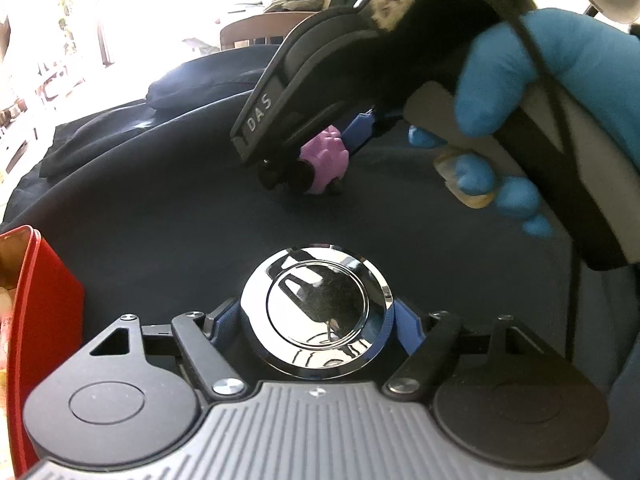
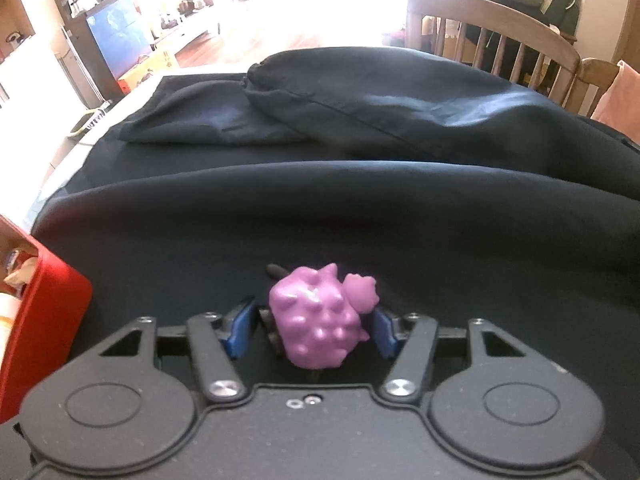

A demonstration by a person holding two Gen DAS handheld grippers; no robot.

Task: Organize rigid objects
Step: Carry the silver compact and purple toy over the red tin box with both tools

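Observation:
My left gripper (image 1: 316, 324) is shut on a shiny chrome round disc (image 1: 318, 312), its blue pads pressed to both sides of the rim. My right gripper (image 2: 310, 330) has a bumpy purple toy figure (image 2: 316, 320) between its blue pads; the right pad touches it, and a small gap shows at the left pad. In the left wrist view the right gripper (image 1: 352, 140) reaches down from the upper right, held by a blue-gloved hand (image 1: 552, 92), with the purple toy (image 1: 324, 160) at its tips on the dark cloth (image 1: 160, 200).
A red box (image 1: 36, 320) with items inside stands at the left edge; it also shows in the right wrist view (image 2: 44, 320). Dark cloth (image 2: 320, 208) covers the table, bunched into folds at the back. A wooden chair (image 2: 500, 40) stands behind.

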